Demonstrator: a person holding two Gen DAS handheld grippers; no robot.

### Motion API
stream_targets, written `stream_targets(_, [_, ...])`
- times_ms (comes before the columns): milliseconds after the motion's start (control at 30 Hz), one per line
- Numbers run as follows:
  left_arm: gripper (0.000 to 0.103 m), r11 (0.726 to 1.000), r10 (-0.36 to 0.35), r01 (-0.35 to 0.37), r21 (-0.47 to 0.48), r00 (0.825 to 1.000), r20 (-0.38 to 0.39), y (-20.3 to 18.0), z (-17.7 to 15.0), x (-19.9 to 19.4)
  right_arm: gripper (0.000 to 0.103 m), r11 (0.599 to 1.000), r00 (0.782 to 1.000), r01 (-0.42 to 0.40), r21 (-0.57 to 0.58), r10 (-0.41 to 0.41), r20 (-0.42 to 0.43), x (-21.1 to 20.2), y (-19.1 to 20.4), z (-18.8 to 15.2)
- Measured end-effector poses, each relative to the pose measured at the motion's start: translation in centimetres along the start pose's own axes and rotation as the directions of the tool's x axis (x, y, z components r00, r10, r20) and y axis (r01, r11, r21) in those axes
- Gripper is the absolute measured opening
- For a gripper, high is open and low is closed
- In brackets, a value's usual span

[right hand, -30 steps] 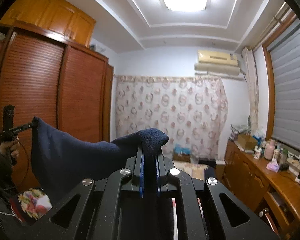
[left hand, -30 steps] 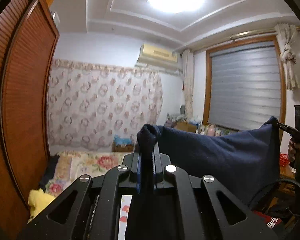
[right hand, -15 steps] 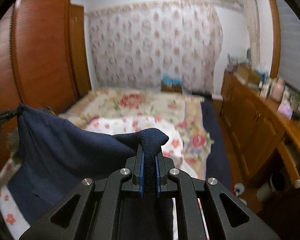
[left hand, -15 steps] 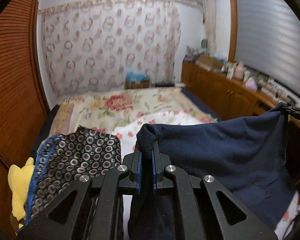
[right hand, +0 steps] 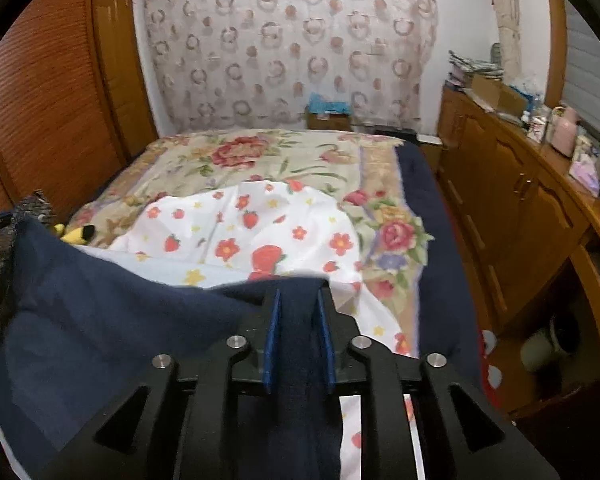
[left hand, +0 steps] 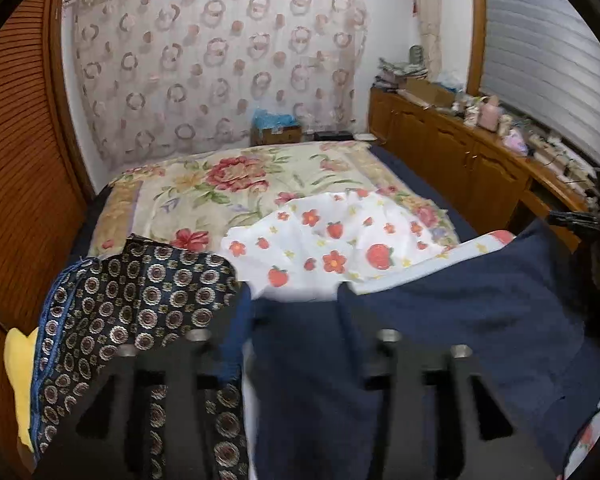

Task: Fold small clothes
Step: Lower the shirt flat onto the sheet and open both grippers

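Floral bedding covers the bed (right hand: pixel 260 160), which runs to a far wall hung with a ring-patterned curtain (right hand: pixel 292 40); a slatted wooden wardrobe (right hand: pixel 48 92) stands left and a cluttered wooden cabinet (right hand: pixel 520 184) right. Over the bed lies a white strawberry-print sheet (left hand: pixel 332 240). Near left sits a dark medallion-print cloth (left hand: pixel 132 312), a yellow soft toy (left hand: pixel 18 364) beside it. Spread across the near bed, the navy garment (left hand: pixel 480 312) lies between both tools. The left gripper (left hand: pixel 296 308) has its jaws apart, blurred, around one corner; the right gripper (right hand: pixel 298 300) has its jaws parted around the other.
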State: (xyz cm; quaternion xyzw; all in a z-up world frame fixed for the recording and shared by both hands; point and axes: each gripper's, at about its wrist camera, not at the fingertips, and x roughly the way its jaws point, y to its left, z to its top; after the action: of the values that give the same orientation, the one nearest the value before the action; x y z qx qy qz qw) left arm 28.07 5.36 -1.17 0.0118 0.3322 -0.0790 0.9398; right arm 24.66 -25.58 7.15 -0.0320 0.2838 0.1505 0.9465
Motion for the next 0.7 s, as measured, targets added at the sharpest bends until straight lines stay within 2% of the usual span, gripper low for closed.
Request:
stream_targets(67, [0.065, 1.0, -0.015, 0.015, 0.009, 1.0, -0.001, -0.4, -0.4, -0.6, 0.03, 1.0, 1.0, 0.007, 0.001, -0.007, 0.007, -0.5, 0.4, -1.3])
stream_targets(100, [0.077, 1.0, -0.026, 0.026, 0.014, 1.0, 0.003, -0.6, -0.8, -1.0, 0.03, 1.0, 1.0, 0.004, 0.005, -0.004, 0.011, -1.1, 0.7, -1.8])
stream_targets(133, [0.08, 0.999, -0.042, 0.042, 0.018, 0.999, 0.004, -1.0, -1.5, -1.6, 0.031, 1.0, 1.0, 0.002, 0.014, -0.002, 0.013, -2.1, 0.9, -2.3])
stream_targets(200, [0.08, 0.998, -0.062, 0.062, 0.017, 0.998, -0.012, -1.1, -2.5, -2.0, 0.032, 1.0, 1.0, 0.003, 0.025, -0.003, 0.012, -2.7, 1.2, -4.2])
stream_targets(333, [0.08, 0.999, -0.049, 0.049, -0.007, 0.998, -0.033, -1.3, -5.2, -2.9, 0.032, 0.999, 1.0, 0.001, 0.054, 0.0, -0.01, -4.1, 2.5, -7.8])
stream_targets(400, [0.08, 0.998, -0.054, 0.053, -0.015, 0.997, -0.048, -1.5, -6.2, -2.9, 0.038, 0.998, 1.0, 0.002, 0.062, 0.0, -0.027, -4.9, 3.2, -9.6])
stream_targets(433, [0.08, 0.998, -0.055, 0.054, -0.019, 0.997, -0.054, -1.7, -6.8, -2.9, 0.047, 0.998, 0.999, -0.001, 0.067, 0.003, -0.038, -5.4, 3.4, -10.3])
stream_targets(467, [0.08, 0.998, -0.058, 0.057, -0.019, 0.996, -0.063, -1.9, -7.4, -3.1, 0.051, 0.997, 0.999, 0.0, 0.074, 0.004, -0.048, -5.9, 3.7, -11.2])
stream_targets(600, [0.08, 0.998, -0.059, 0.059, -0.011, 0.994, -0.092, -2.6, -9.3, -3.4, 0.052, 0.993, 0.994, 0.046, 0.113, -0.034, -0.1, -7.8, 4.1, -13.5])
stream_targets(700, [0.08, 0.998, -0.06, 0.057, -0.029, 0.993, -0.104, -2.8, -10.5, -3.9, 0.052, 0.987, 0.993, 0.041, 0.158, -0.022, -0.12, -8.8, 3.9, -14.5])
